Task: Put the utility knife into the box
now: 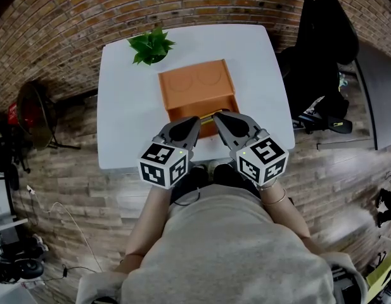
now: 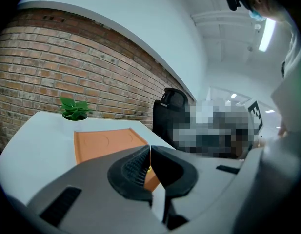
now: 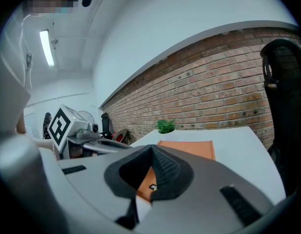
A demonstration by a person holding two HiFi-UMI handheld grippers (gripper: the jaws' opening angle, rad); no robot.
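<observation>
Both forearms reach forward from the person's torso, side by side, tipped slightly down toward the near face of the orange box (image 1: 198, 84). The left hand-held gripper (image 1: 196, 121) is clenched on nothing. The right hand-held gripper (image 1: 218, 116) also has its jaws together, empty. Open white bench (image 1: 125, 106) runs either side of the box, and a potted plant (image 1: 151, 46) stands past its far left corner. The utility knife (image 1: 210, 114), a mostly hidden yellow sliver, seems to lie at the box's near face between both tips, its long axis along that face.
</observation>
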